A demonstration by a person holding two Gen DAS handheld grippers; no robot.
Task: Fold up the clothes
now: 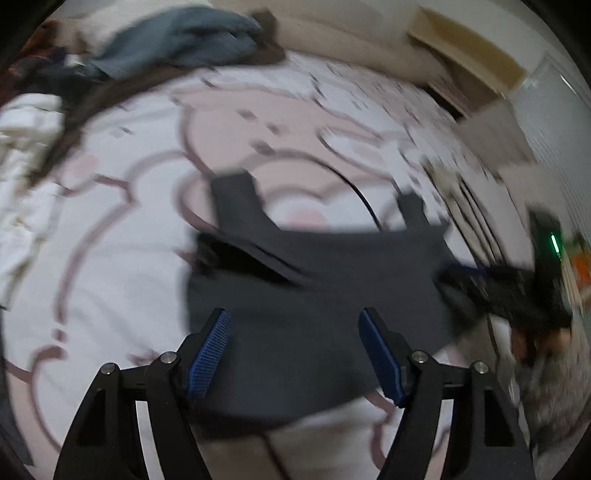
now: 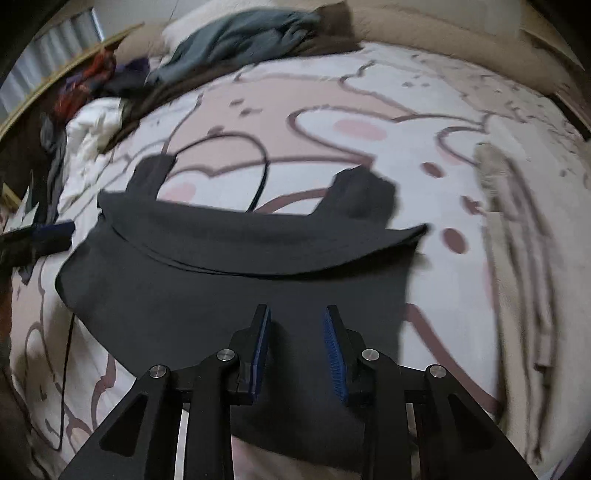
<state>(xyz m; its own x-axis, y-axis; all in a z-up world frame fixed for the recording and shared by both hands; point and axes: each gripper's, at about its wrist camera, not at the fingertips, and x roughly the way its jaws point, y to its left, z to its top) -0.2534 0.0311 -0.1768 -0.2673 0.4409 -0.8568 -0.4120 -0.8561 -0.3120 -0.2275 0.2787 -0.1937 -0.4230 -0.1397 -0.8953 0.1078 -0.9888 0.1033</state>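
Left claw [image 1: 293, 350] hangs wide open over the dark top [image 1: 314, 295], blue pads apart, gripping nothing. Right claw [image 2: 295, 347] sits low centre in its own view, jaws parted by a narrower gap, also empty, with dark cloth showing between the pads.

And the top itself? It lies mid-frame on the bed [image 2: 461, 122], straps [image 2: 364, 192] pointing to the upper part of the frame, and a layer of its own cloth doubled across the body just below them (its curved edge runs left to right through the middle). So one fold is lying there already; whether more are due, this moment doesn't settle.

If a grasp is coming, my call is this: take the cloth at an edge or corner, both layers together, and keep the two claws level so the crease stays straight. A thin black cable [image 2: 258, 177] lies across the bed by the neckline, so it could snag.

Now the views. Left camera catches the right claw's body at the right edge, dark and blurred. Right camera gives the fold line far cleaner, plus a beige garment [image 2: 517, 236] at the right. Both show the heap of clothes [image 2: 251, 33] at the top left of the frame.
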